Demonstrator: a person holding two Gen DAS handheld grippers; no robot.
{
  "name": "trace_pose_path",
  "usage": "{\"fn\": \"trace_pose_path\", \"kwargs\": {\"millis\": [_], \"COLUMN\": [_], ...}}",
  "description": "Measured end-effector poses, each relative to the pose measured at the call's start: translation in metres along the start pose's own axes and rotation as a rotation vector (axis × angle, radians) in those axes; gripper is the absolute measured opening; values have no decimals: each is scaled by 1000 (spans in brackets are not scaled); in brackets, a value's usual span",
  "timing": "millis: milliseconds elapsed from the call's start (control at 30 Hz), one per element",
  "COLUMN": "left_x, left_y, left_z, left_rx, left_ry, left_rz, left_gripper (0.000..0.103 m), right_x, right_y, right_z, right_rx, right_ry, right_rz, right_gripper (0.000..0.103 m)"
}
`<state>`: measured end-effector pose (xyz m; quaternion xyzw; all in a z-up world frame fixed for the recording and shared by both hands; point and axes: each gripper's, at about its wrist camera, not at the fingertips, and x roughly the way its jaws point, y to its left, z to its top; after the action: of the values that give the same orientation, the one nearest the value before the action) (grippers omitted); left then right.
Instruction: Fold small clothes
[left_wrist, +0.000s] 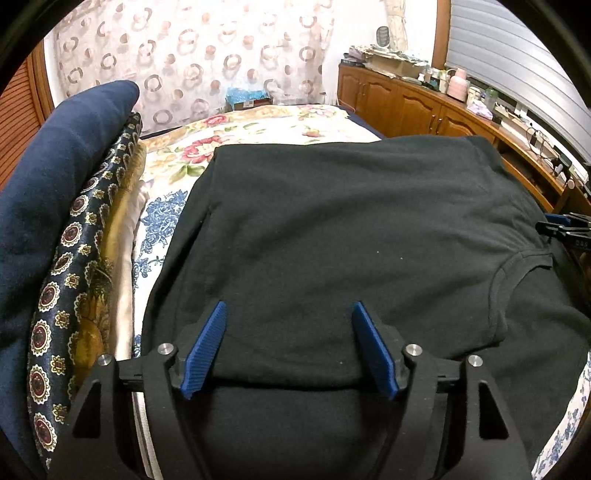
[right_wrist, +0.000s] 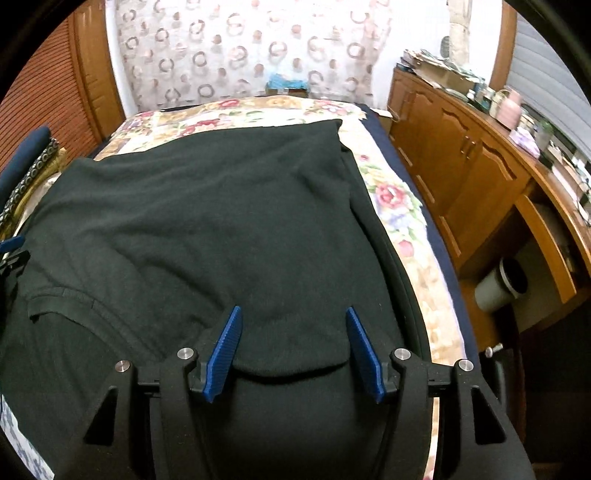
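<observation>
- Now your left gripper (left_wrist: 288, 314) stands spread over the near edge of the black T-shirt (left_wrist: 332, 229); cloth lies between the blue pads (left_wrist: 207, 347), but they do not press on it.
- Your right gripper (right_wrist: 293, 317) is also spread, and the folded edge of the same shirt (right_wrist: 221, 221) lies between its pads without being pinched.
- The shirt rests on the floral bedspread (left_wrist: 258, 129), about in the middle of the bed, with its collar (left_wrist: 517, 266) turned to the right side in the left wrist view.
- To my judgement, one fold is already made: a top layer ends in a rounded edge just in front of each gripper, and a lower layer goes on toward you under it.
- The far part of the shirt looks flat, with only soft wrinkles.
- What is left, I think, is to fold it once more so that it becomes a small packet, and then to put it aside.
- A stack of folded cloth (left_wrist: 74, 221) stands at the left of the bed, just beside the shirt; it may be the place for finished pieces, but this I cannot tell for sure.
</observation>
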<state>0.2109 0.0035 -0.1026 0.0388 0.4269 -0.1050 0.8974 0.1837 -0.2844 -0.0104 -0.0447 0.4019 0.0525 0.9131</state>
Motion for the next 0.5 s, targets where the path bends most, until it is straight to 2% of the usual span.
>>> {"fn": "trace_pose_path", "kwargs": {"millis": [267, 500], "left_x": [-1, -23], "left_y": [2, 11], "left_z": [-2, -16], "left_rx": [-10, -114], "left_ry": [0, -12], "left_rz": [-1, -11], "left_gripper": [75, 75], "right_x": [2, 3], "right_y": [-1, 1], "right_z": [-10, -18], "right_rx": [8, -1], "right_ry": [-19, -70], "right_rz": [26, 29], "right_gripper": [61, 61]}}
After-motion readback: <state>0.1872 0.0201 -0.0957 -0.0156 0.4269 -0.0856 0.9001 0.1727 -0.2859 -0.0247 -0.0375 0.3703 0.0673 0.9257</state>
